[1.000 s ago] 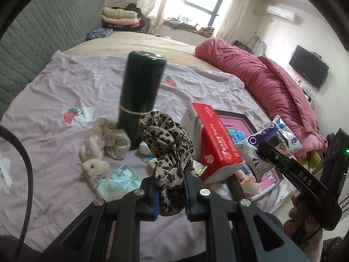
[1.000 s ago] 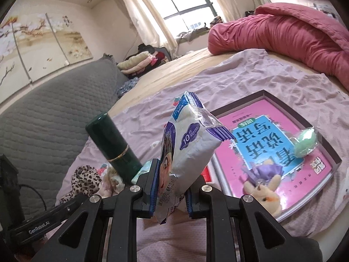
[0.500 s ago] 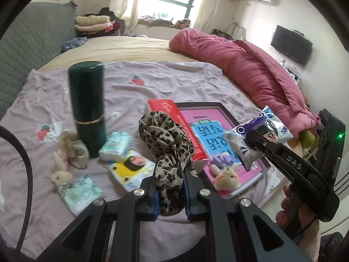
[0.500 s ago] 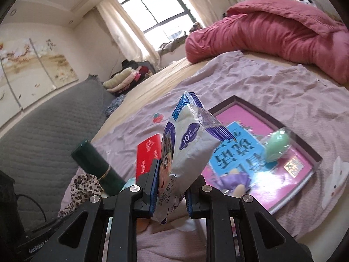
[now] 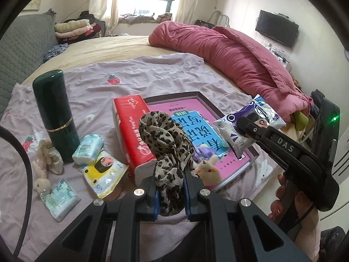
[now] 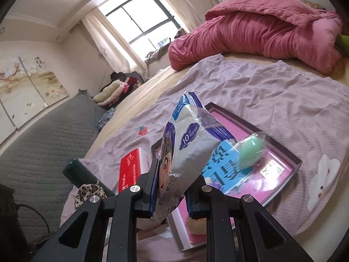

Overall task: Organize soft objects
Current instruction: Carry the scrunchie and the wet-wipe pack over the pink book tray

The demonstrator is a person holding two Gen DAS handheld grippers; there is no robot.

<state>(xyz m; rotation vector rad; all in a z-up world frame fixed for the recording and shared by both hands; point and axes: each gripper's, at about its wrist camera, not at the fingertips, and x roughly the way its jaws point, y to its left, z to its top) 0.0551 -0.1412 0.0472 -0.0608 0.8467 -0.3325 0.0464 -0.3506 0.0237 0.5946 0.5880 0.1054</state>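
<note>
My left gripper (image 5: 170,191) is shut on a leopard-print scrunchie (image 5: 166,139) and holds it up above the bed's front edge. My right gripper (image 6: 171,191) is shut on a white and purple tissue pack (image 6: 187,144), seen from the side in the left wrist view (image 5: 248,123), above the tray's right part. A dark-framed tray with a pink book (image 5: 209,128) lies on the lilac sheet and holds a small plush bunny (image 5: 208,170) and a green egg-shaped sponge (image 6: 250,150). The scrunchie also shows low left in the right wrist view (image 6: 87,193).
A red tissue box (image 5: 134,128) lies left of the tray. A dark green flask (image 5: 55,115) stands further left, with small tissue packs (image 5: 88,149), a yellow pack (image 5: 104,172), a beige scrunchie (image 5: 49,157) and a plush keychain (image 5: 42,184) around it. A pink duvet (image 5: 229,54) lies behind.
Both grippers have risen and pulled back toward the bed's front edge with their loads, and the left view has swung right. The items on the bed have not moved.
</note>
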